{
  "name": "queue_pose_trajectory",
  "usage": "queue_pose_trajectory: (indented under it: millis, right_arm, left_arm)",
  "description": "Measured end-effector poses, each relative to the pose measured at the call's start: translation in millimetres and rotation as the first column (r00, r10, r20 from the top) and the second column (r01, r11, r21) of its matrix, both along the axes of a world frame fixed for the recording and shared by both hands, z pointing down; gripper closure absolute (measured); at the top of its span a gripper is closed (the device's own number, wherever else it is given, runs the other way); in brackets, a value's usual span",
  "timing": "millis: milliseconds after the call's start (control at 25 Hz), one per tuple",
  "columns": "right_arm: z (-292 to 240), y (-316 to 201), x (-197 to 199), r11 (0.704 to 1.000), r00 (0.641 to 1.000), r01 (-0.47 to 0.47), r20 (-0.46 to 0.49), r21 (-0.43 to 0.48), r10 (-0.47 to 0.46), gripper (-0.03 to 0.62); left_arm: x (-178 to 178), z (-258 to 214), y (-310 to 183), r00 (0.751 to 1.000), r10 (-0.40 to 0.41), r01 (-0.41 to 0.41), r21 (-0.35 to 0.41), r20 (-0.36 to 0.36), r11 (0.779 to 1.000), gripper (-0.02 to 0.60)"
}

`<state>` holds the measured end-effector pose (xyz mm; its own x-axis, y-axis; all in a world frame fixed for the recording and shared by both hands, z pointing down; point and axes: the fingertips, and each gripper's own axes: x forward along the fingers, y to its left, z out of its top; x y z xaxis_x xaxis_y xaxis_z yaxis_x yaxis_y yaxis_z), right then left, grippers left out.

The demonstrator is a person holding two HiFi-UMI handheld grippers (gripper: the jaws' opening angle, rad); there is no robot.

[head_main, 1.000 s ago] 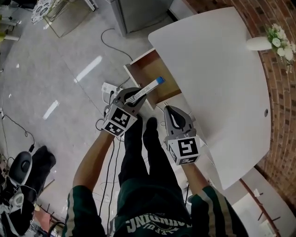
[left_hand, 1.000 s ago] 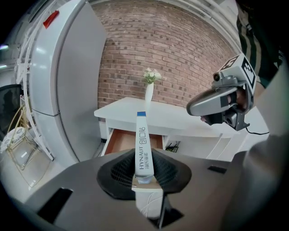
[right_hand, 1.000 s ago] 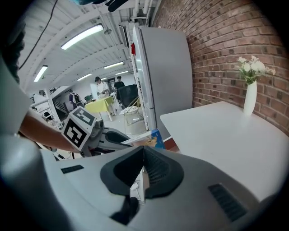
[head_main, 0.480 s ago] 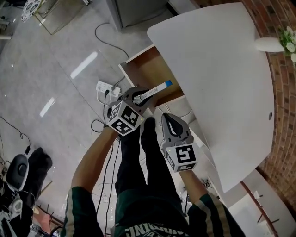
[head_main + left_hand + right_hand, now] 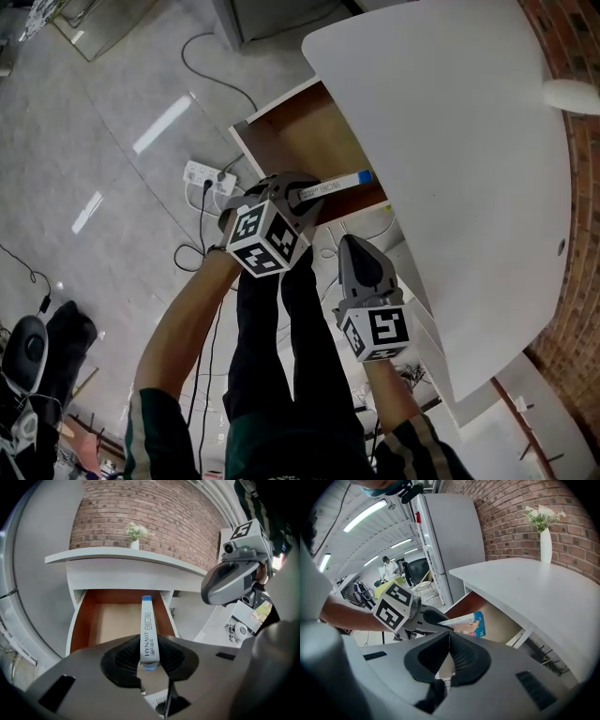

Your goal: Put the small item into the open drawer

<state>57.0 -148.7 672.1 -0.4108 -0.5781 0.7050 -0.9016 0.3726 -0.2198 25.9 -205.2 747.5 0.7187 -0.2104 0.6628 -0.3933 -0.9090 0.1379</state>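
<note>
Left gripper (image 5: pixel 302 197) advanced over wooden drawer (image 5: pixel 298 134), clamping flat slim box (image 5: pixel 333 184); right gripper (image 5: pixel 355 247) closed.

Matt white smooth desktop (image 5: pixel 450 150), brown wood-lined open drawer (image 5: pixel 295 136), glossy grey polished floor (image 5: pixel 84 122), rough red brick wall (image 5: pixel 154 513).

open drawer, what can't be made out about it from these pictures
- Head view: the back of the drawer is hidden under the tabletop.
- Left gripper view: the left gripper and the small box it holds cover the front floor.
- Right gripper view: only a slice shows past the small box and tabletop.
</note>
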Motion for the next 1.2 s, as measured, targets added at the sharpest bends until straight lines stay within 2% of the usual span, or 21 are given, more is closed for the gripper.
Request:
queue_pose_trajectory:
  millis: [160, 360, 480, 640, 760, 840, 1000, 1040, 1200]
  right_arm:
    - [14.6, 1.6, 5.3, 1.000, 1.000, -0.018, 0.000, -0.007, 0.018, 0.569]
    - [29.6, 13.8, 8.0, 0.999, 0.999, -0.039, 0.004, -0.037, 0.040, 0.569]
    - [35.5, 17.5, 8.8, 0.998, 0.999, -0.047, 0.006, -0.048, 0.047, 0.569]
    - [40.7, 21.1, 11.5, 0.997, 0.999, -0.051, 0.007, -0.057, 0.051, 0.569]
    - [42.3, 22.3, 13.7, 0.997, 0.999, -0.051, 0.007, -0.058, 0.052, 0.569]
    - [42.1, 22.9, 15.3, 0.996, 0.998, -0.059, 0.005, -0.062, 0.059, 0.569]
    - [42.3, 22.1, 17.8, 0.996, 0.998, -0.066, 0.004, -0.062, 0.066, 0.569]
    - [43.0, 22.4, 18.0, 0.996, 0.998, -0.069, 0.004, -0.065, 0.069, 0.569]
    - [45.9, 24.4, 17.8, 0.995, 0.997, -0.074, 0.006, -0.071, 0.075, 0.569]
  left_arm:
    - [6.3, 9.3, -4.4, 0.990, 0.129, -0.128, -0.017, 0.065, 0.992, 0.486]
    - [12.1, 18.7, -7.4, 0.972, 0.210, -0.210, -0.006, 0.107, 0.978, 0.486]
    - [12.3, 28.0, -5.2, 0.949, 0.278, -0.279, -0.017, 0.146, 0.960, 0.486]
    - [13.4, 37.1, 0.0, 0.907, 0.376, -0.376, -0.035, 0.191, 0.926, 0.486]
    - [13.9, 43.5, 3.4, 0.866, 0.448, -0.444, -0.069, 0.222, 0.893, 0.486]
    - [14.5, 47.4, 6.3, 0.830, 0.503, -0.498, -0.086, 0.242, 0.863, 0.486]
    - [17.7, 57.6, 8.2, 0.720, 0.617, -0.627, -0.086, 0.318, 0.774, 0.486]
    - [18.8, 59.6, 7.7, 0.702, 0.635, -0.644, -0.092, 0.323, 0.759, 0.486]
    - [20.4, 68.2, 6.7, 0.658, 0.684, -0.688, -0.118, 0.314, 0.716, 0.486]
